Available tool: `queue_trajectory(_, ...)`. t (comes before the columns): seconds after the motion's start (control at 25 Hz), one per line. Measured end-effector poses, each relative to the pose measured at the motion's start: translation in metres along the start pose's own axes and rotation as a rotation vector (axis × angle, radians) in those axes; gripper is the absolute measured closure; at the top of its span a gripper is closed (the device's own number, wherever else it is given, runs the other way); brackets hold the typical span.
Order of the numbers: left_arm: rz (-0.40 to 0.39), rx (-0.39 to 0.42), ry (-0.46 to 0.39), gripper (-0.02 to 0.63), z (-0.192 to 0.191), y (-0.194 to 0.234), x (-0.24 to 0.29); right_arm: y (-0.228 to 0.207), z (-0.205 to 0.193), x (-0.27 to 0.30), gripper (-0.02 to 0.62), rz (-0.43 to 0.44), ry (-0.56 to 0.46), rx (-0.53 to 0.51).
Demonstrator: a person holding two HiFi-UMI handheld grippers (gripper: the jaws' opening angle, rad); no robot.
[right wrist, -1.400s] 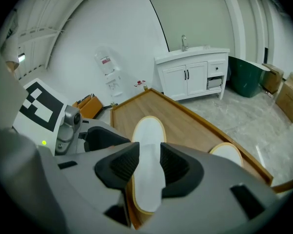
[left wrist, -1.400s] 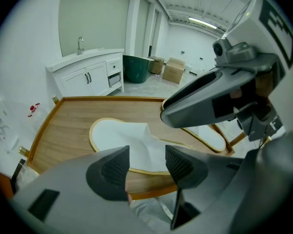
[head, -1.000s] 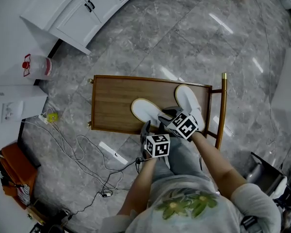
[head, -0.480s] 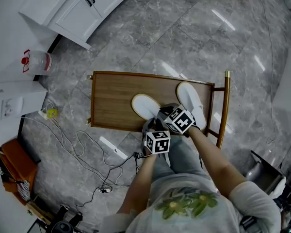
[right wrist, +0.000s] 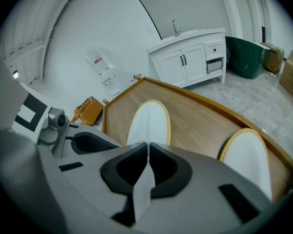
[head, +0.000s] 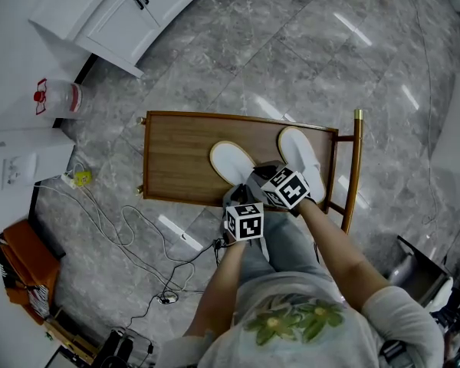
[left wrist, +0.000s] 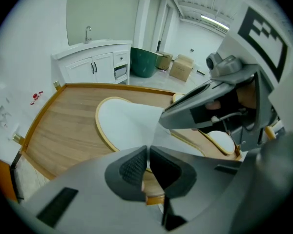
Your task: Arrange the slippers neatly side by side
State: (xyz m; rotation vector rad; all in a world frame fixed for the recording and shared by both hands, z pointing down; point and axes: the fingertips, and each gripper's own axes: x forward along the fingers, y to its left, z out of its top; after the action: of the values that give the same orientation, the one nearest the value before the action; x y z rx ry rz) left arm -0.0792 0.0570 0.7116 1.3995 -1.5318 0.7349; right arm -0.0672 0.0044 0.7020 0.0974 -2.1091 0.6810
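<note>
Risk: left gripper (left wrist: pixel 147 155) and right gripper (right wrist: pixel 148 152), jaws just closed on left slipper (head: pixel 231 162) upper (right slipper (head: pixel 297 153) at 3 o'clock), may lose thin fabric when dragging

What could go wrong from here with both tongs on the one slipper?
1. The right tongs, just closed, pinch only the thin upper of the held slipper; the fabric may slip out, or the slipper may dangle and twist when lifted.
2. The left tongs, also just closed, seem to bite its sole rim; pulling unevenly could bend it.
3. The second slipper lies close; swinging could knock it on the wooden stand.
</note>
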Motion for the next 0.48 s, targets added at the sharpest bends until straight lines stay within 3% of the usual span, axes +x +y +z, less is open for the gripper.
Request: queue_trajectory(0.48,0.011,0.089,-0.038,0.578,0.031,0.014,-0.012,-0.006,0.009,-0.021,0.577,-0.067,-0.051,0.100)
